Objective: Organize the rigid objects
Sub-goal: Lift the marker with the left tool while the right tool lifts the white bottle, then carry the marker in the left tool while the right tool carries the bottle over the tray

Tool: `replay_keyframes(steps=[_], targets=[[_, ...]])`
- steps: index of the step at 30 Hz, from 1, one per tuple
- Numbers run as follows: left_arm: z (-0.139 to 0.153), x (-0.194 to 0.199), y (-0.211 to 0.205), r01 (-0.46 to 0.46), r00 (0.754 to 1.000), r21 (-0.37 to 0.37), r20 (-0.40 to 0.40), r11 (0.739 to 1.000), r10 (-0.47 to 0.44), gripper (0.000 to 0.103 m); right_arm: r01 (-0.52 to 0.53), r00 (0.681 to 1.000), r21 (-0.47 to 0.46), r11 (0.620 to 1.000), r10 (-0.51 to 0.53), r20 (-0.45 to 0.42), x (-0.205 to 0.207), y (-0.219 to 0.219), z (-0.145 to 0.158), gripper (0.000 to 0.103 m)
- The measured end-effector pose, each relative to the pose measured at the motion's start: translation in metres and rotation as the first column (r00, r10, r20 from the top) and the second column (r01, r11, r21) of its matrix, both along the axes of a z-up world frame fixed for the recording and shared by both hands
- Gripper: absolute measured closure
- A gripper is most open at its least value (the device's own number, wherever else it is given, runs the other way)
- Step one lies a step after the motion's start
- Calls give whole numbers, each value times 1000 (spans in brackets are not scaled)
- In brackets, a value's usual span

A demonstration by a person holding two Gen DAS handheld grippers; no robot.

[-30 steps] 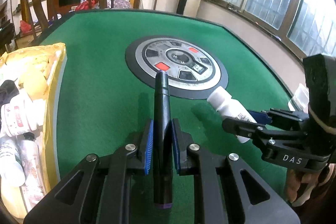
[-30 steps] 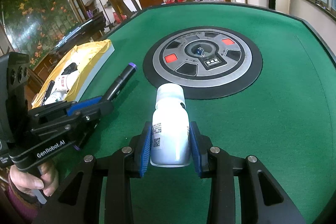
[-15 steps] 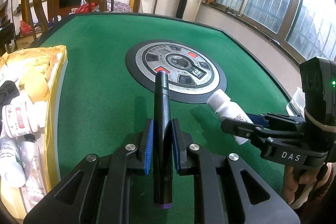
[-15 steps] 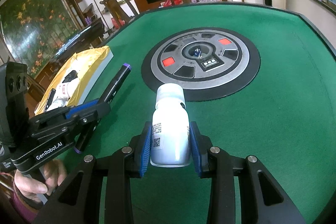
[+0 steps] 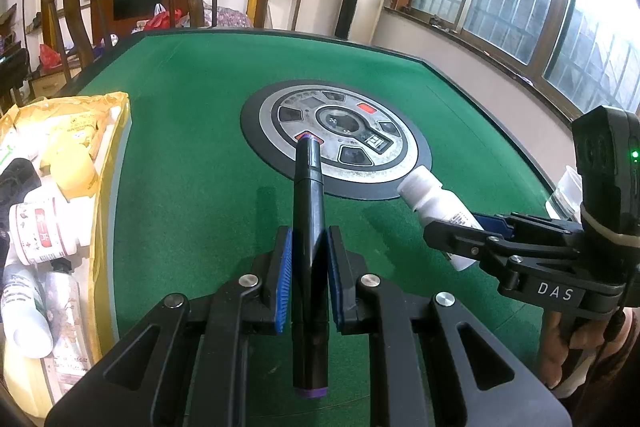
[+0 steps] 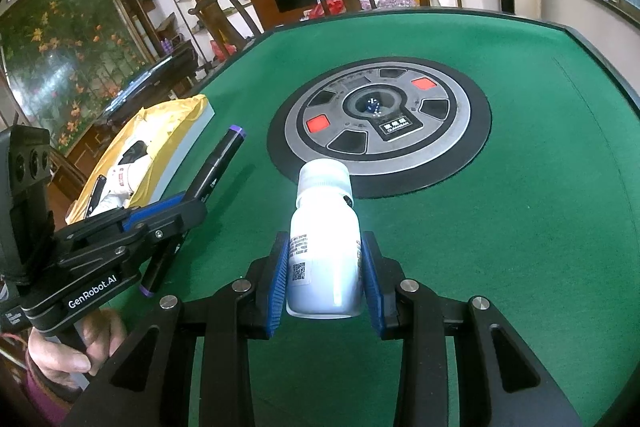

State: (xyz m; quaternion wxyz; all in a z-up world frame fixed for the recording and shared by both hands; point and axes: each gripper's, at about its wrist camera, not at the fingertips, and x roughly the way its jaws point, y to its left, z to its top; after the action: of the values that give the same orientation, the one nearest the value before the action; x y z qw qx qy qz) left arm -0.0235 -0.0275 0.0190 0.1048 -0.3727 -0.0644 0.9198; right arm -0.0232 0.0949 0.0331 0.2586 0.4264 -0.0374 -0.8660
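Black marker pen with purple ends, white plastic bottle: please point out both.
Black marker pen with purple ends point(image 5: 307, 215): left wrist view, barrel.
White plastic bottle point(image 6: 325, 251): right wrist view, body.

You can read "DAS" on the right gripper point(image 5: 472, 227) and "GenRobot.AI" on the left gripper point(image 6: 188, 205). The white bottle point(image 6: 325, 259) carries a QR code and print too small to read.

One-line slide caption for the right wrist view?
Right claw shut on a white bottle above the green table; left claw grips a black marker.
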Motion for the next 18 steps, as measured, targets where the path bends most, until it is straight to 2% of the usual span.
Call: replay_keyframes(steps=[6,10,18], targets=[[6,4,2,4,1000,1,-24,1000,-4,89,21,1000,18,1000,-21,-13,0,0,2,73],[9,6,-2,10,1000,22,-28,1000,-10,89,25,999,-32,999,-25,24,-1,-1,3,73],[33,28,-22,-5,997,55,-70,998,9,89,14,999,-83,996,-11,34,6,-21,17,73]])
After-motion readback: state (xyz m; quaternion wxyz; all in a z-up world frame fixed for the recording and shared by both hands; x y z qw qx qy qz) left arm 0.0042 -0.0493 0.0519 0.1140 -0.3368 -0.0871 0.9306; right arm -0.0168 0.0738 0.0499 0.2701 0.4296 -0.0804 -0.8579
